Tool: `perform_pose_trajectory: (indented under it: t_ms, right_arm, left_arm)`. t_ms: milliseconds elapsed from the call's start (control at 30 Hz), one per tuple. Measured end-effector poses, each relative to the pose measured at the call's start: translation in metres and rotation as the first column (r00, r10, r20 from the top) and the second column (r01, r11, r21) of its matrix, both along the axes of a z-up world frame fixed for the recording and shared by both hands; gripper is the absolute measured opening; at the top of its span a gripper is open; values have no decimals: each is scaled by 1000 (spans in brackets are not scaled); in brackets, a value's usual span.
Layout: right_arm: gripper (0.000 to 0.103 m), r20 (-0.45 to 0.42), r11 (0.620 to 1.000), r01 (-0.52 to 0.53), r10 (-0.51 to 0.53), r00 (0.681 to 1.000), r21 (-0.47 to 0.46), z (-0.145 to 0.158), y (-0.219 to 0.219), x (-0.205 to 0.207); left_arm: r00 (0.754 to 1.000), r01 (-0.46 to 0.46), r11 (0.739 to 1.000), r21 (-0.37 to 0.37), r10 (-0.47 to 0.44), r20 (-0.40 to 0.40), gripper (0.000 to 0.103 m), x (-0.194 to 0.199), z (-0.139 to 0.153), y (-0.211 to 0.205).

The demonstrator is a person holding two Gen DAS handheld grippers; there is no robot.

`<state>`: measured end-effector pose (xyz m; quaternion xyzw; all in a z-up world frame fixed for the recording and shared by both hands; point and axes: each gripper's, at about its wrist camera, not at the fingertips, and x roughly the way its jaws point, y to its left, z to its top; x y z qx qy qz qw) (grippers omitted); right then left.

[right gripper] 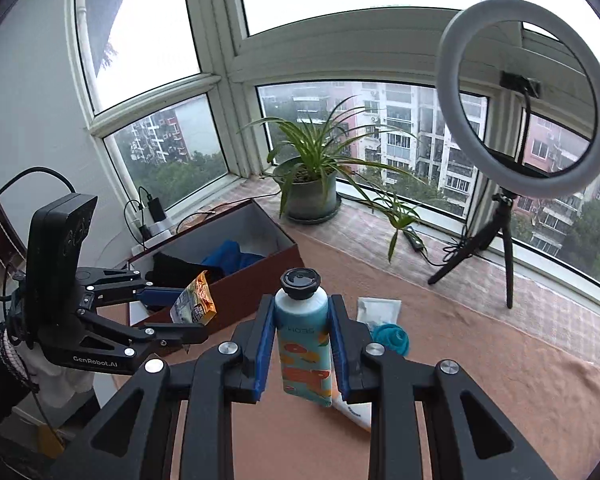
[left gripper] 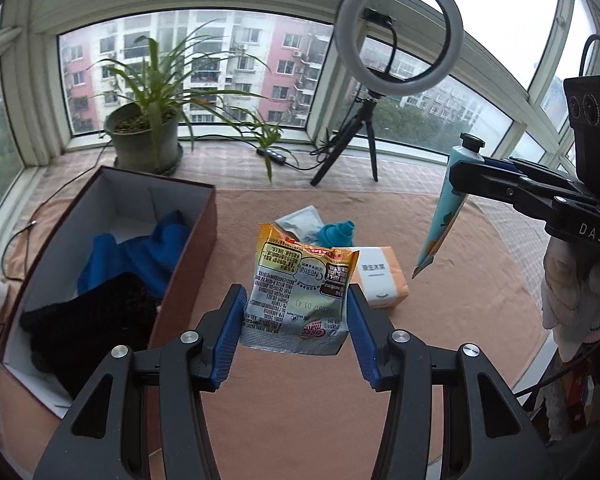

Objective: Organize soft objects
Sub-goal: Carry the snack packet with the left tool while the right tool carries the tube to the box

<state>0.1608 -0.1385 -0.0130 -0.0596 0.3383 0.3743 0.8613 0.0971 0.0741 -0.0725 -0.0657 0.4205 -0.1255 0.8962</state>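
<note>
Item 1, left gripper (left gripper: pixel 296 316): my jaws pinch a crinkled foil sachet (left gripper: pixel 300 292) by its two side edges, long axis upright, held clear above the counter (left gripper: pixel 300 420).

Item 2, right gripper (right gripper: pixel 298 350): jaws pinch a blue tube (right gripper: pixel 304 340) at mid-body, black cap up and far, crimped end hanging near me.

Item 3, open box (left gripper: pixel 188 240): lies left and slightly far of the sachet, already holding a blue cloth (left gripper: pixel 140 248) and a black cloth (left gripper: pixel 88 320). My left hand is plainly the nearer; the right hand must cross over.

Item 4, still on the counter beyond the jaws: an orange tissue pack (left gripper: pixel 380 280), a teal item (left gripper: pixel 336 232), a white pouch (left gripper: pixel 300 216).
</note>
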Motion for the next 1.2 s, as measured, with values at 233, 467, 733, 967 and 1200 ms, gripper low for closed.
perform_pose_trajectory:
  t_ms: [233, 467, 733, 967, 1200]
  right_arm:
    - [23, 17, 999, -54, 54, 998, -2, 8, 66, 3]
    - [23, 30, 996, -88, 89, 996, -28, 12, 118, 21]
    - [23, 33, 988, -142, 144, 989, -65, 7, 172, 51]
    - [23, -12, 979, -176, 176, 984, -102, -20, 212, 81]
    - [23, -67, 967, -199, 191, 979, -158, -50, 246, 104]
  left_arm:
    - [992, -123, 992, 5, 123, 12, 49, -7, 3, 72]
    - [974, -224, 974, -31, 224, 17, 49, -10, 0, 126]
    - [968, -250, 968, -35, 250, 4, 49, 11, -10, 140]
    - [966, -256, 966, -26, 256, -29, 49, 43, -26, 147]
    - [962, -261, 965, 4, 261, -85, 49, 65, -46, 157]
